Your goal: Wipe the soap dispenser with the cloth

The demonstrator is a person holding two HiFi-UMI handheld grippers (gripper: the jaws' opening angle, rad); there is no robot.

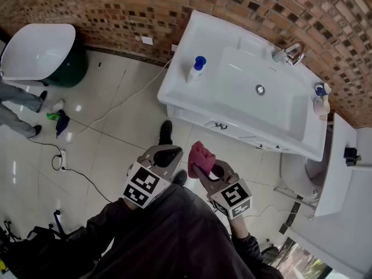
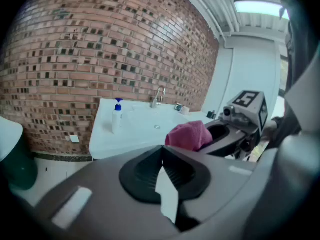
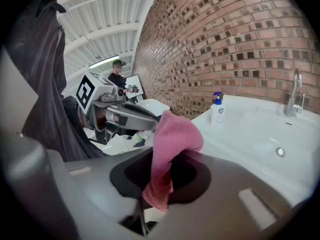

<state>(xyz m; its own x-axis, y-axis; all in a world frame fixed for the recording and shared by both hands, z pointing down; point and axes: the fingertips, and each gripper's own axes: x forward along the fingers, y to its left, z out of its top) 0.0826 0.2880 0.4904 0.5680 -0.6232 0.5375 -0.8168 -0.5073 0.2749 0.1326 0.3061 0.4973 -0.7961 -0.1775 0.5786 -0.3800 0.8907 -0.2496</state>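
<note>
The soap dispenser (image 1: 196, 70), a white bottle with a blue pump, stands on the near left corner of the white washbasin (image 1: 180, 95). It also shows in the left gripper view (image 2: 117, 115) and the right gripper view (image 3: 217, 111). My right gripper (image 1: 203, 166) is shut on a pink cloth (image 1: 200, 156), which bunches up above the jaws (image 3: 170, 144) and hangs down between them. My left gripper (image 1: 168, 154) is beside it, shut with nothing in it (image 2: 162, 166). Both grippers are held in front of the basin, well short of the dispenser.
A tap (image 1: 290, 54) rises at the basin's back edge, and a second small bottle (image 1: 321, 100) stands at its right end. A white-lidded green bin (image 1: 40, 51) stands far left. A cable (image 1: 116, 106) runs over the tiled floor. A person's legs (image 1: 17, 106) are at the left edge.
</note>
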